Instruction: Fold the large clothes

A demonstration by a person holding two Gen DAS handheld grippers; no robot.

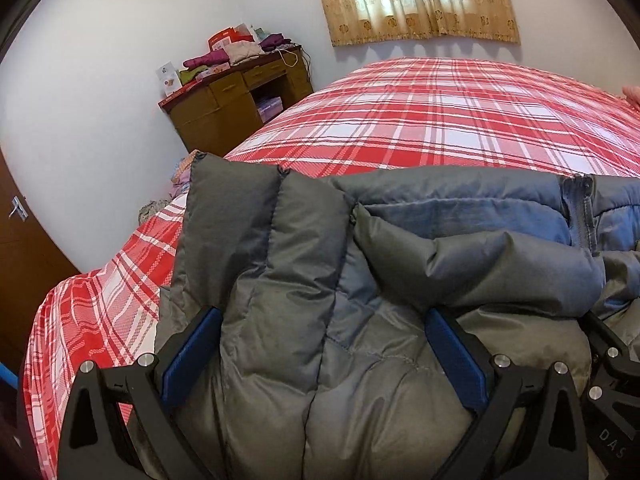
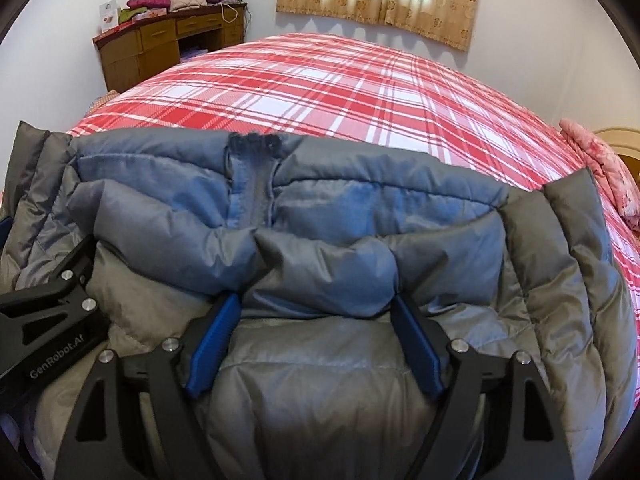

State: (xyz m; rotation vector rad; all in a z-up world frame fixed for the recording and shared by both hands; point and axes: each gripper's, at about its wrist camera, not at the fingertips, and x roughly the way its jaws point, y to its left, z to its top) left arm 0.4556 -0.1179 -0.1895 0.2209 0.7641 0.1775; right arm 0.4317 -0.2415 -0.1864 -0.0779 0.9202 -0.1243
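A large grey-blue puffer jacket (image 1: 320, 280) lies bunched on the near edge of the bed, its zipper (image 1: 582, 216) to the right. It fills the lower right wrist view (image 2: 320, 216) too. My left gripper (image 1: 320, 344) is open wide, its blue-padded fingers (image 1: 192, 356) straddling a quilted fold at the jacket's left side. My right gripper (image 2: 316, 332) is open, its fingers (image 2: 416, 348) on either side of a puffy roll at the jacket's middle. Each gripper shows at the edge of the other's view.
The bed with a red and white plaid cover (image 1: 440, 120) stretches beyond the jacket. A wooden desk (image 1: 240, 96) piled with clothes stands against the far wall. A curtain (image 1: 420, 0) hangs above. A pink pillow (image 2: 600, 168) lies at the right.
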